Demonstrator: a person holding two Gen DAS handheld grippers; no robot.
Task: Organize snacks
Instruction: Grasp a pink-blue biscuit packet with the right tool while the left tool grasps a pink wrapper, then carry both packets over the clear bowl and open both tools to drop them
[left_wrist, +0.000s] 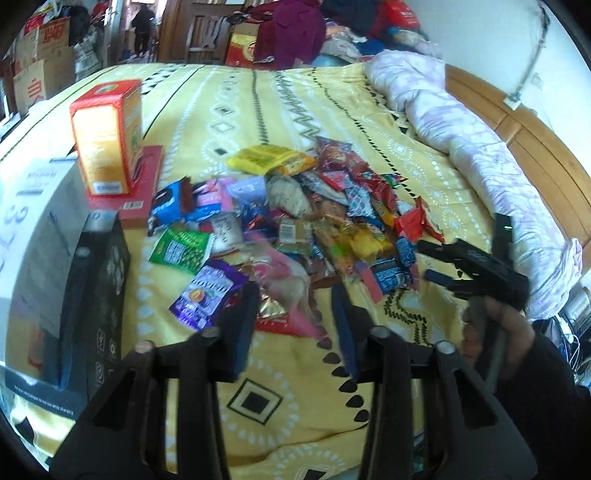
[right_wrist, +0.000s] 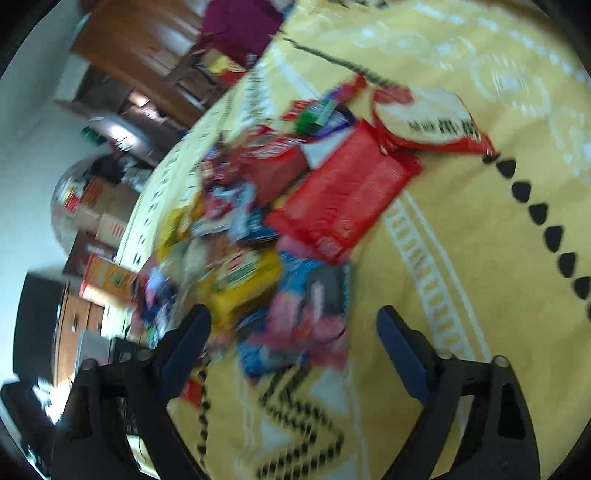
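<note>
A: Left wrist view?
B: The left gripper (left_wrist: 295, 314) hangs over the yellow bedspread (left_wrist: 295, 402), jaws narrowed, and a blurred pink packet (left_wrist: 291, 291) sits between them; whether they pinch it, I can't tell. The snack pile (left_wrist: 295, 221) lies just beyond, the orange box (left_wrist: 107, 136) to its left.
A: Right wrist view?
B: The right gripper (right_wrist: 291, 339) is wide apart over blurred snacks, holding nothing; a red packet (right_wrist: 343, 192) lies ahead

One upright orange cardboard box (left_wrist: 107, 136), one flat red box (left_wrist: 142, 192) beneath it, one heap of mixed foil snack packets (left_wrist: 295, 221), uncountable, two black claws.
</note>
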